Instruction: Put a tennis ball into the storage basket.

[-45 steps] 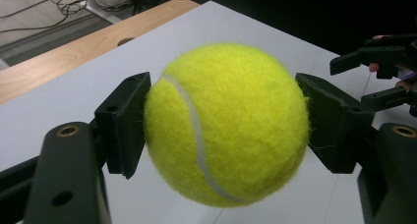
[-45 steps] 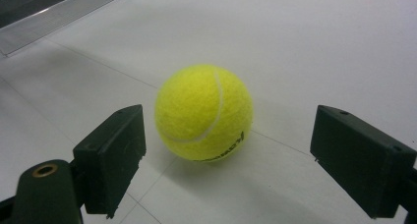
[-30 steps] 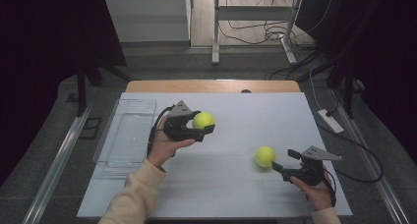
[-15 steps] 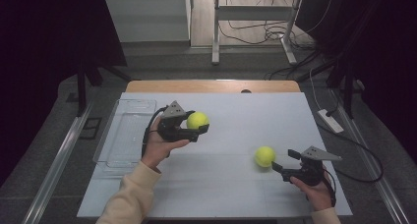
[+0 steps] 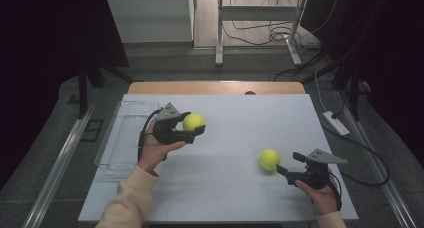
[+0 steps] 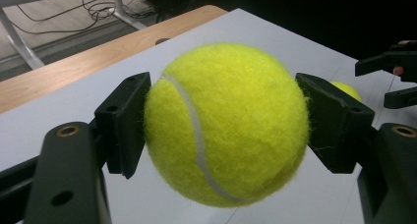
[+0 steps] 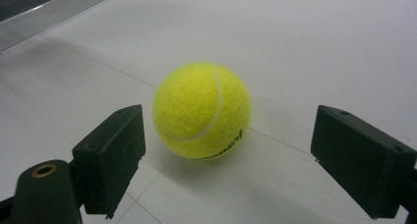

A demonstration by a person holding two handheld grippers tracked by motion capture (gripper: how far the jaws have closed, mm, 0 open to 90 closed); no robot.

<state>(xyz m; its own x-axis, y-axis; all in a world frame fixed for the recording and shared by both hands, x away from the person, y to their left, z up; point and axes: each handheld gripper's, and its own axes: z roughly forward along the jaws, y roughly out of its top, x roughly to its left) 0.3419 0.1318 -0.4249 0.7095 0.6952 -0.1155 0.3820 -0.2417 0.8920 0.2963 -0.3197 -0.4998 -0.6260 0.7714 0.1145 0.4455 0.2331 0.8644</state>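
One ball (image 6: 226,123) is clamped between the jaws of the left gripper (image 5: 186,129) and is carried clear of the table (image 5: 240,198), over its left half. In the left gripper view both pads (image 6: 129,121) are seen pressed into the felt on either side, and the white seam is turned toward the camera. Just to the left of this gripper a clear tray (image 5: 116,148) is laid along the table's left edge; nothing can be made out in it. From how things lie, the tray is judged to be the likely place for the balls, so the first ball is taken as picked up but not yet put down.

A second ball (image 7: 201,110) is left resting on the table at the near right. The right gripper (image 5: 286,169) is held low just to the right of it, and its jaws are spread wide, with the ball framed ahead of them and touched by neither pad. That ball is therefore not yet gripped.

What is done: one ball lifted. What is left, as judged: that ball is to be carried over the tray and released, and the second ball is to be closed on, lifted and moved.
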